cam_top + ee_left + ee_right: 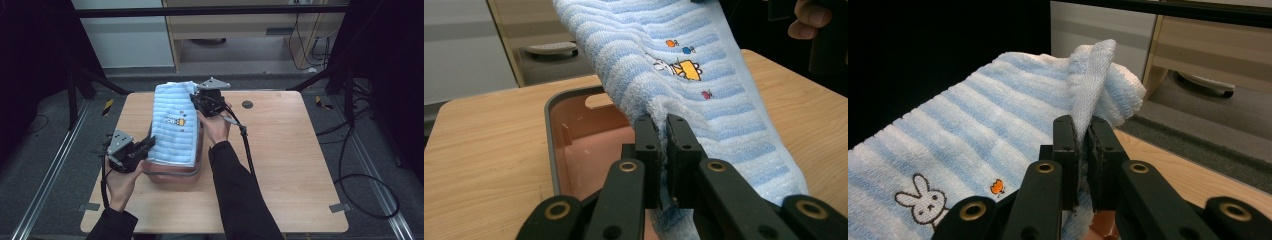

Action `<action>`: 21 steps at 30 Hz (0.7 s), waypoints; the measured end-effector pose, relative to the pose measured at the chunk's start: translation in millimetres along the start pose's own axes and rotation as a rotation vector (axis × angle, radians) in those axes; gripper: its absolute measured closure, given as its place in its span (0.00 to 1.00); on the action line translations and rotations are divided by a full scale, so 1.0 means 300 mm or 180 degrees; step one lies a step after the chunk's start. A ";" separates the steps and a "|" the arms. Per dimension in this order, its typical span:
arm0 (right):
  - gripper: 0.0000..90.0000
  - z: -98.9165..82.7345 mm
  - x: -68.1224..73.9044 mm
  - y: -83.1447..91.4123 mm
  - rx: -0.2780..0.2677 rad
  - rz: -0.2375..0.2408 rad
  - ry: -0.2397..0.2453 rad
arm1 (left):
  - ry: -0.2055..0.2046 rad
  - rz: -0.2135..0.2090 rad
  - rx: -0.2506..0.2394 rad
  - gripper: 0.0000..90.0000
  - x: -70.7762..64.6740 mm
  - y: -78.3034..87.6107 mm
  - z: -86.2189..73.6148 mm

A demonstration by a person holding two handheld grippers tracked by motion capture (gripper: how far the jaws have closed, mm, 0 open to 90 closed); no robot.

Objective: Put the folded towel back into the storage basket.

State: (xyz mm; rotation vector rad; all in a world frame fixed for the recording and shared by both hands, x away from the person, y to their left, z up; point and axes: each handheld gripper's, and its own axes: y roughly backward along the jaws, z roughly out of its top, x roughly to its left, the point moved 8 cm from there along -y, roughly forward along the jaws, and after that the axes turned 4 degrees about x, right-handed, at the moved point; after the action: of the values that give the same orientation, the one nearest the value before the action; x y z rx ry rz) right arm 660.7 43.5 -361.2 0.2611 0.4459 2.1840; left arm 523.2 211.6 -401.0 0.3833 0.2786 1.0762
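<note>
Above the worktop (280, 165), seen from the high view, a blue-striped towel (175, 132) hangs stretched over a pink tub (175, 175). The left gripper (145, 146) holds its near corner and the right gripper (197, 100) its far corner, higher up. The step in hand looks like lowering or lifting the towel at the tub; which of the two cannot be told.

From the left gripper view, the fingers (646, 145) are closed on the towel's (684, 65) lower edge, just above the tub's (551, 130) open inside. The other hand (809, 17) is cut off at the top corner.

From the right gripper view, the fingers (1065, 145) pinch a folded corner of the towel (973, 120), which stands up between them.

Next, both ends should likely come down together, kept taut, so the cloth settles inside the rim. The tub's floor is mostly hidden beneath the towel.
</note>
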 end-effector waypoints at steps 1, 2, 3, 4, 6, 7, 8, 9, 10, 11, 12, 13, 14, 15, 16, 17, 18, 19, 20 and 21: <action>0.93 0.000 0.001 -0.006 -0.0007 -0.0001 0.0014 | 0.0000 0.0008 0.0015 0.95 0.005 -0.004 -0.004; 0.93 -0.002 0.003 -0.013 -0.0008 -0.0003 0.0027 | 0.0010 0.0015 0.0027 0.95 0.009 -0.008 -0.008; 0.93 -0.006 0.004 -0.020 0.0006 0.0006 0.0031 | 0.0015 0.0020 0.0038 0.95 0.013 -0.012 -0.012; 0.93 -0.011 0.006 -0.026 0.0021 0.0007 0.0030 | 0.0015 0.0025 0.0052 0.95 0.017 -0.016 -0.016; 0.93 -0.021 0.006 -0.039 0.0050 0.0006 0.0038 | 0.0027 0.0023 0.0080 0.95 0.023 -0.024 -0.025; 0.93 -0.024 0.008 -0.045 0.0060 0.0008 0.0032 | 0.0017 0.0033 0.0095 0.95 0.026 -0.028 -0.029; 0.93 -0.029 0.008 -0.050 0.0069 0.0007 0.0038 | 0.0018 0.0041 0.0100 0.95 0.029 -0.031 -0.033; 0.93 -0.032 0.008 -0.055 0.0077 0.0009 0.0050 | 0.0021 0.0048 0.0116 0.95 0.031 -0.034 -0.037; 0.93 -0.036 0.009 -0.060 0.0087 0.0015 0.0039 | 0.0020 0.0055 0.0131 0.95 0.033 -0.037 -0.041; 0.93 -0.040 0.010 -0.065 0.0098 0.0016 0.0055 | 0.0018 0.0045 0.0130 0.95 0.034 -0.041 -0.044; 0.93 -0.045 0.012 -0.070 0.0108 0.0023 0.0059 | 0.0018 0.0053 0.0152 0.95 0.035 -0.043 -0.049; 0.93 -0.051 0.013 -0.075 0.0120 0.0023 0.0062 | 0.0016 0.0070 0.0174 0.95 0.038 -0.045 -0.053; 0.93 -0.059 0.012 -0.080 0.0149 0.0014 0.0077 | 0.0014 0.0060 0.0185 0.95 0.037 -0.048 -0.057; 0.93 -0.065 0.013 -0.085 0.0152 0.0016 0.0075 | 0.0007 0.0059 0.0198 0.95 0.037 -0.051 -0.061; 0.93 -0.073 0.012 -0.089 0.0168 0.0013 0.0057 | 0.0008 0.0058 0.0208 0.95 0.038 -0.053 -0.063; 0.93 -0.077 0.011 -0.092 0.0170 0.0016 0.0060 | 0.0008 0.0057 0.0224 0.95 0.038 -0.055 -0.067; 0.93 -0.082 0.010 -0.094 0.0176 0.0010 0.0061 | 0.0003 0.0055 0.0238 0.95 0.038 -0.058 -0.071; 0.93 -0.087 0.009 -0.097 0.0189 0.0008 0.0058 | -0.0001 0.0058 0.0255 0.95 0.038 -0.061 -0.076; 0.93 -0.093 0.008 -0.099 0.0207 0.0011 0.0054 | -0.0009 0.0076 0.0268 0.95 0.041 -0.065 -0.081; 0.93 -0.097 0.009 -0.101 0.0217 0.0012 0.0054 | -0.0023 0.0066 0.0294 0.95 0.039 -0.068 -0.088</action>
State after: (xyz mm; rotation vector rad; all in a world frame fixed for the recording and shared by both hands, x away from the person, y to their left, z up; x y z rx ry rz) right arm 671.2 56.1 -400.1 0.2809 0.5306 2.1785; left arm 534.2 217.8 -434.1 0.4735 0.3191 1.0846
